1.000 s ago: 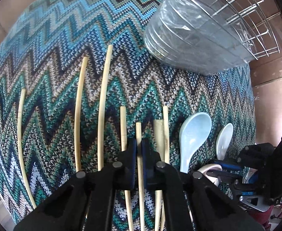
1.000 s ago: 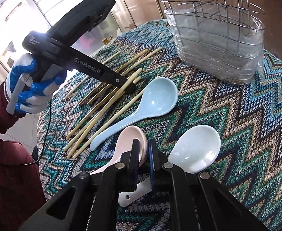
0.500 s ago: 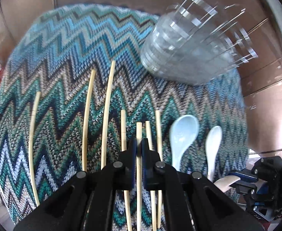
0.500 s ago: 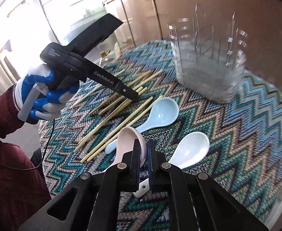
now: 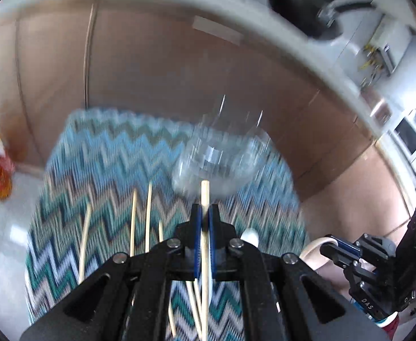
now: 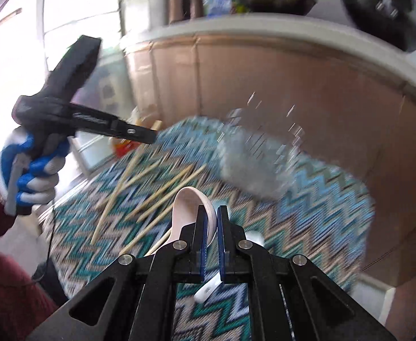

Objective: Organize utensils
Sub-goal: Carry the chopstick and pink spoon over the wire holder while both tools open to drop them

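Two raised wrist views, shared tablecloth.

The letters "DAS" stand in white on the black body of the right gripper; nothing else is legible.

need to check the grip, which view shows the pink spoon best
The right wrist view: the pink spoon sits sharp and centred there, its bowl rim pinched in the right tool. The left wrist view shows only a pale curved edge at the right tool, probably the spoon.
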Tool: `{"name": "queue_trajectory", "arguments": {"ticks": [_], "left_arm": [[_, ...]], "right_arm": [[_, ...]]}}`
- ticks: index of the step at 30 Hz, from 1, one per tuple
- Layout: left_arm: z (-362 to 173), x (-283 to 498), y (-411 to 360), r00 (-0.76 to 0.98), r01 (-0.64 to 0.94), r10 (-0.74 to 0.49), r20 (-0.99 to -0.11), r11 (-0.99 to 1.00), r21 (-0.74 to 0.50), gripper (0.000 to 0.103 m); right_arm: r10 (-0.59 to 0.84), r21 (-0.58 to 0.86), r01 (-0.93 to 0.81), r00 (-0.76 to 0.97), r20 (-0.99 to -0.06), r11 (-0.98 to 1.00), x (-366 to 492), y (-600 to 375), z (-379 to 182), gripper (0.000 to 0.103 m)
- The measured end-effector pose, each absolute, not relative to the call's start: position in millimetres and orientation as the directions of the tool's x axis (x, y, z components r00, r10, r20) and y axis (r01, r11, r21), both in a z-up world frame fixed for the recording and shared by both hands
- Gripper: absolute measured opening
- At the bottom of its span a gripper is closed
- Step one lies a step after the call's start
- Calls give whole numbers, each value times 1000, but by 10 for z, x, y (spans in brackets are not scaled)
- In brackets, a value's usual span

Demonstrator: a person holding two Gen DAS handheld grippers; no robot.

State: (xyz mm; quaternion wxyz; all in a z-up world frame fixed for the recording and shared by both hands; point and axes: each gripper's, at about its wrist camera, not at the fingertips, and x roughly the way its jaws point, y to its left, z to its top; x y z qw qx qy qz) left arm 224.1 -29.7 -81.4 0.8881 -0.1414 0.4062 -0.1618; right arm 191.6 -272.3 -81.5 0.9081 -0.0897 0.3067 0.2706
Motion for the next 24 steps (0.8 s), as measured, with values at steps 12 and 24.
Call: {"name": "queue_trajectory", "arguments": {"ticks": [12,24], "left_arm": [[163,2954,-468,927,149,-262,-268,914,-378,4],[-601,3535,-743,972,-25,-49,-228,951,-307,4]], "right_arm": [[86,-202,-154,947,-309,967,2780,-2637,-178,6],[-33,-309,-62,955,-293,949,3241,-2392,-970,6]]}}
